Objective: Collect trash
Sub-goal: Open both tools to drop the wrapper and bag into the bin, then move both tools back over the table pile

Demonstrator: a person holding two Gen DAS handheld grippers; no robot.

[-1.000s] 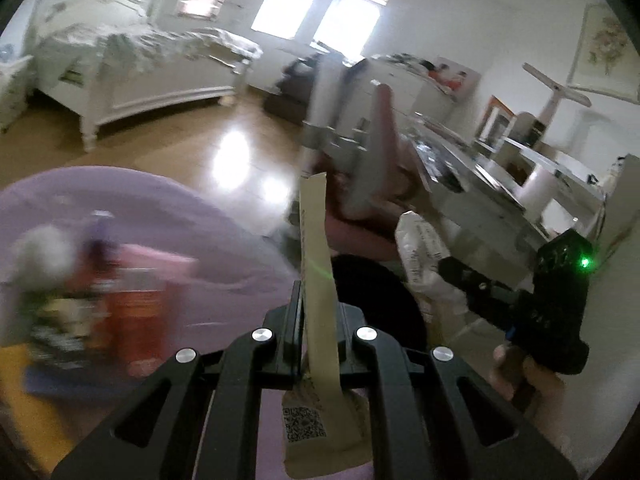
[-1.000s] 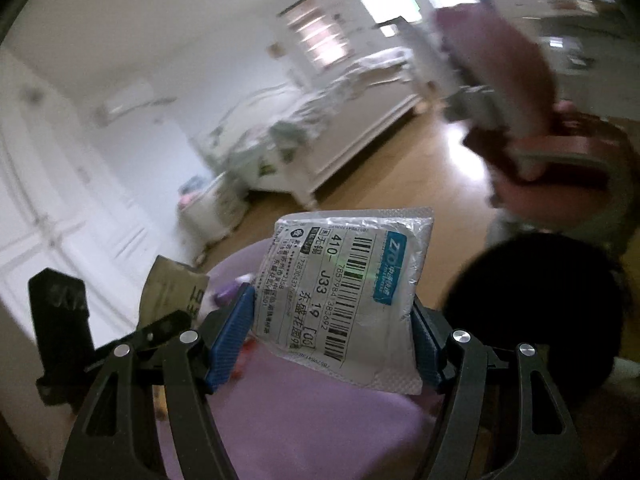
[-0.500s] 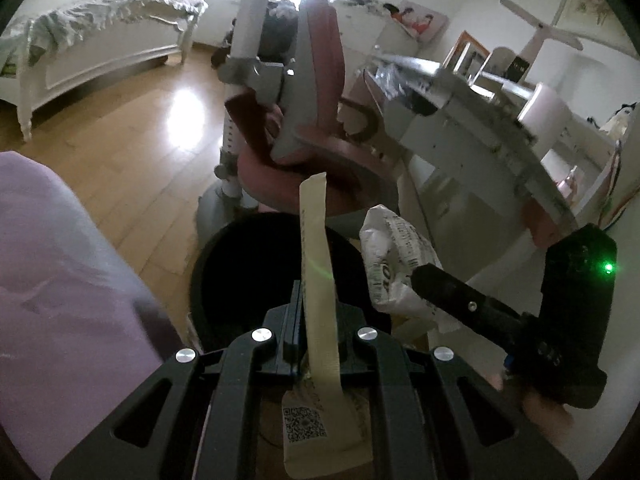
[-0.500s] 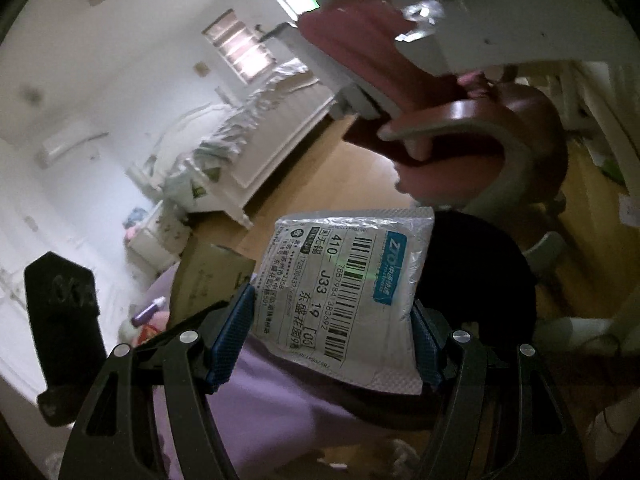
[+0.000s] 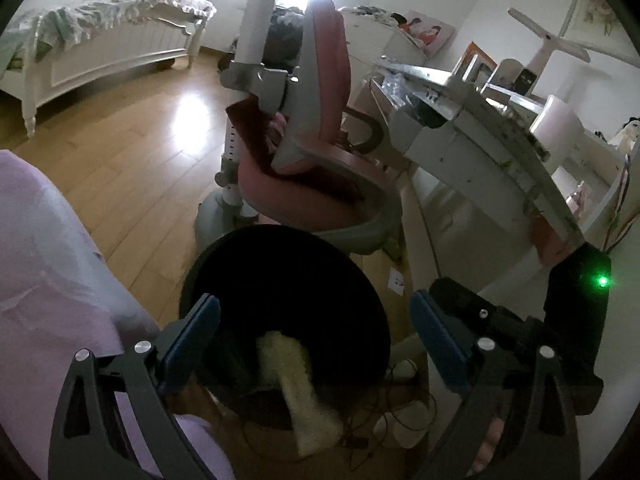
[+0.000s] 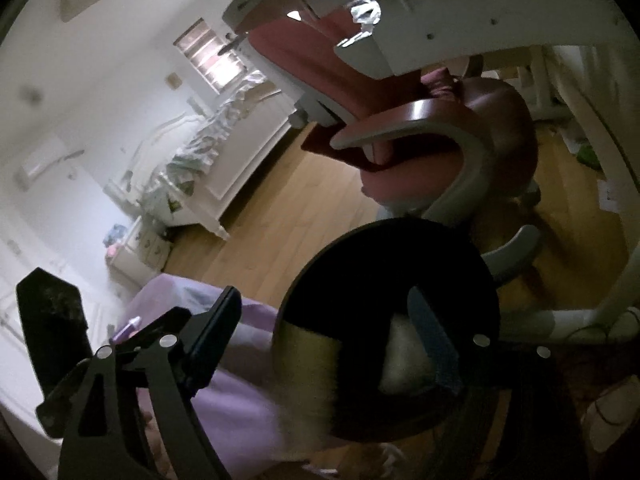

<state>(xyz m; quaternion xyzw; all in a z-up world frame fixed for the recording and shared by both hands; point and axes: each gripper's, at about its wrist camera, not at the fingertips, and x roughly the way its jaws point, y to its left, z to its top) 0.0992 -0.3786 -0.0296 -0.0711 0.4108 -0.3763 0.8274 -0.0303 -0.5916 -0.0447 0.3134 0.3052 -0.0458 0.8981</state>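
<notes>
Both claws hang over the black trash bin [image 5: 280,280], left gripper [image 5: 316,344] and right gripper [image 6: 326,336] opening with pads touching nothing. A blurred tan wrapper [image 5: 304,392] at 6 o'clock and a pale packet [image 6: 404,360] sit loose at the bin mouth. Beyond, at 12 o'clock, stands a pink chair [image 5: 320,128].

The black trash bin [image 5: 280,308] sits right below, its round mouth open from above and a clear way straight down. Hard on its left the lilac-covered bed edge [image 5: 48,300] crowds in, touching the rim. Behind it the pink desk chair [image 5: 320,184] and its grey base [image 6: 516,256] block the far side. To the right, the white desk [image 5: 480,148] overhangs. Cables [image 5: 384,420] tangle on the floor by the bin's near side. Open wooden floor [image 5: 132,152] lies beyond, left of the chair.
</notes>
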